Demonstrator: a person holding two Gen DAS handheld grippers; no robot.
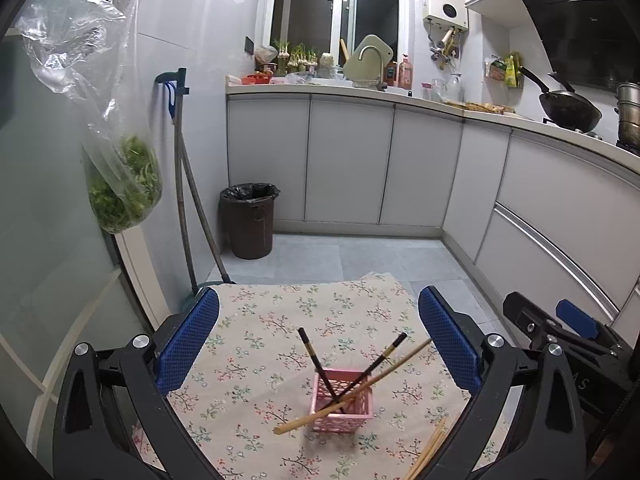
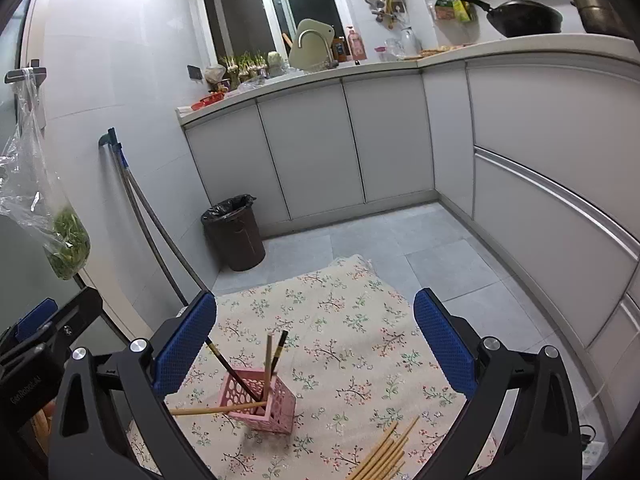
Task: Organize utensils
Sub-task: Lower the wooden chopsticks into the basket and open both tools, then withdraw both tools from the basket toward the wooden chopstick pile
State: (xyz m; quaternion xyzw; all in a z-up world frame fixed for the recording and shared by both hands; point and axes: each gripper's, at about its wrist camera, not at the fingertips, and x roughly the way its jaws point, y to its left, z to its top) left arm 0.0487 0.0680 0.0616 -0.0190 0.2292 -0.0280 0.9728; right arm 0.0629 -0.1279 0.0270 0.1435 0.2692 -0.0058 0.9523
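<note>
Both the left gripper (image 1: 319,344) and right gripper (image 2: 315,344) have jaws spread wide, nothing between the pads. Low centre of each frame, a pink lattice holder (image 1: 343,404) on the floral-cloth surface (image 1: 256,364) contains two dark chopsticks (image 1: 316,364) and a leaning bamboo one (image 1: 352,390). Loose bamboo chopsticks (image 2: 384,454) lie bottom right.

A low surface draped in a cream cloth printed with small floral sprigs (image 1: 280,320) stands on the grey tiled floor (image 1: 320,256). On the cloth sits a pink perforated plastic holder (image 1: 344,408), upright, near the middle. Just beside it, toward the near right edge, lies a loose bundle of pale bamboo chopsticks (image 2: 384,456), flat on the cloth.
</note>
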